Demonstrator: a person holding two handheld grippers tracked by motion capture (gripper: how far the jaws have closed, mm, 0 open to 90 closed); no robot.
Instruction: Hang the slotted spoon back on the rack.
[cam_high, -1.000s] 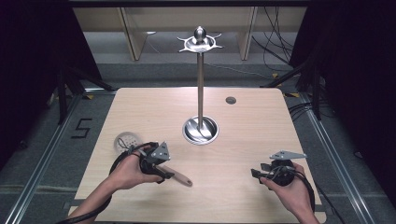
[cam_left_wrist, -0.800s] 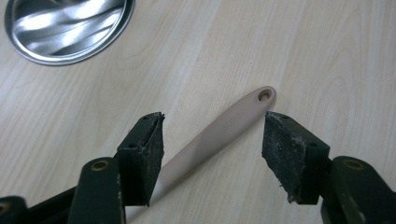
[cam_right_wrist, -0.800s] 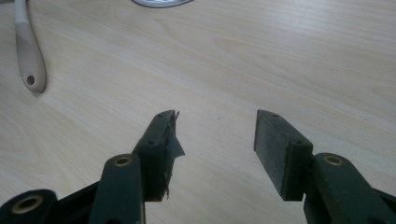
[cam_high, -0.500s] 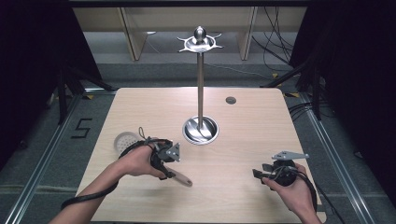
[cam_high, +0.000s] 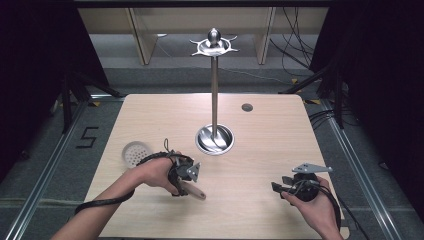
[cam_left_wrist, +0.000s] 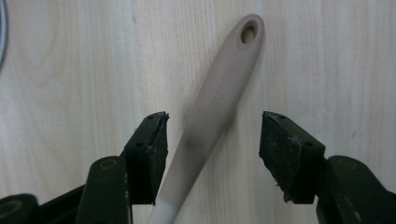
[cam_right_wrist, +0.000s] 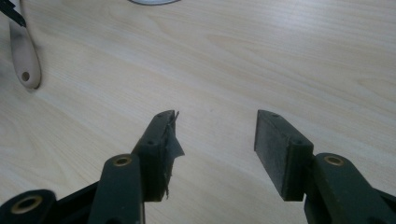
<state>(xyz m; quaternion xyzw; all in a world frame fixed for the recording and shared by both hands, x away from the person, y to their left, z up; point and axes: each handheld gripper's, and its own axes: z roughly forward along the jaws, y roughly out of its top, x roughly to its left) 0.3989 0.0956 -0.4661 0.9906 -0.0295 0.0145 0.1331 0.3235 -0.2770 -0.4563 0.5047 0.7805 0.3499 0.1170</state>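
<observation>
Both jaws of the left gripper (cam_left_wrist: 212, 140) stand wide open astride the skimmer handle (cam_left_wrist: 219, 93), gripping nothing; closing comes next, while the right gripper (cam_right_wrist: 217, 135) waits open, empty.

The left gripper (cam_high: 186, 176) is pointing down at the table, jaws gaping wide. The right gripper (cam_high: 282, 187) is lying low in the hand, jaws parted, aiming leftward.
</observation>
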